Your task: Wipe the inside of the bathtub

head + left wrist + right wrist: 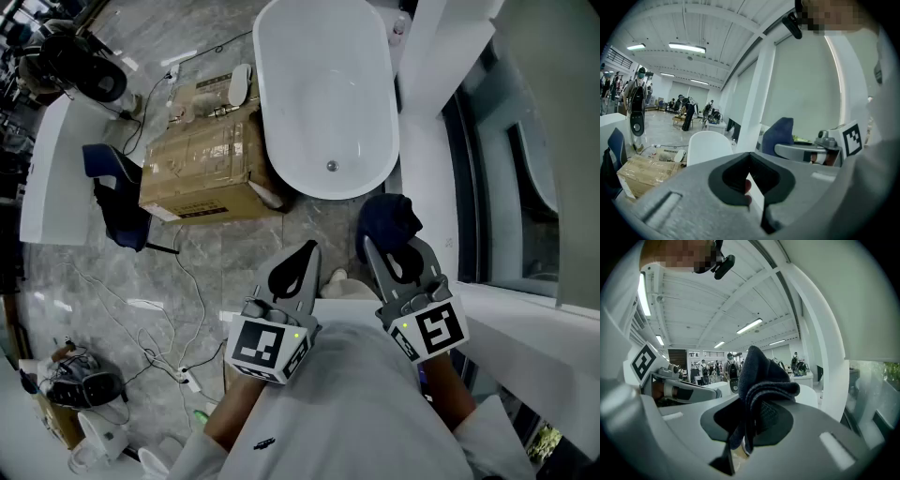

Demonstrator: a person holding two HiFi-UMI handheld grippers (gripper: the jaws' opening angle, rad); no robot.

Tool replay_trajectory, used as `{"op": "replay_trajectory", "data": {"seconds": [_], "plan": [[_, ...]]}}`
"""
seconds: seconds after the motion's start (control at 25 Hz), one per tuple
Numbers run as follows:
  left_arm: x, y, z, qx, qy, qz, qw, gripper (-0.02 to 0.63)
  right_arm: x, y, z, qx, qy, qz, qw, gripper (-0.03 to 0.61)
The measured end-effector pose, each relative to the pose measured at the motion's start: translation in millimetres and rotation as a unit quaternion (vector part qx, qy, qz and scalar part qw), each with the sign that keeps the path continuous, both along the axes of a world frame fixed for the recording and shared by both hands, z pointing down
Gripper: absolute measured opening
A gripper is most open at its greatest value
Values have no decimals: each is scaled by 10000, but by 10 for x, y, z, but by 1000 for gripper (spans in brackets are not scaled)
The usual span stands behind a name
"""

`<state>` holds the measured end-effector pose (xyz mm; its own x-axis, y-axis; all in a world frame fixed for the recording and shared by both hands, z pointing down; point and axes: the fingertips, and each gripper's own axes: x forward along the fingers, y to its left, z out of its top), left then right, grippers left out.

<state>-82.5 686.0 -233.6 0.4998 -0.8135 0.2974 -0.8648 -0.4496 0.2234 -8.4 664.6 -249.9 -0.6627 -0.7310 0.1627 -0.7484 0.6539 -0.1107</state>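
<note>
A white oval bathtub (323,94) stands ahead on the grey marbled floor, its drain (331,166) near the close end; its rim also shows in the left gripper view as the bathtub (708,145). My right gripper (370,246) is shut on a dark blue cloth (387,220), bunched up just short of the tub's near rim. In the right gripper view the cloth (761,380) stands up out of the closed jaws of the right gripper (746,434). My left gripper (310,251) is shut and empty, beside the right one; its jaws meet in the left gripper (751,165).
A cardboard box (206,169) lies left of the tub. A dark blue chair (117,197) and a white table (52,178) stand further left. Cables (178,281) trail over the floor. A white ledge and window frame (441,141) run along the right.
</note>
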Motion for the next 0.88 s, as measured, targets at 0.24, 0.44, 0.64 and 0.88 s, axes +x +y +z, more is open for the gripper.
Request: {"op": "replay_trajectory", "data": {"seconds": [0.24, 0.44, 0.64, 0.88], "plan": [[61, -13, -6, -18, 8, 0, 10000, 0, 45, -8, 8, -40, -37, 5, 10000, 58], [42, -11, 18, -42, -21, -3, 10000, 0, 119, -66, 30, -215, -286, 216, 9991, 58], [7, -13, 32, -74, -36, -92, 9999, 0, 219, -114, 43, -234, -284, 334, 9988, 60], [-45, -14, 32, -112, 15, -245, 9996, 0, 319, -197, 86, -299, -277, 471, 9981, 59]]}}
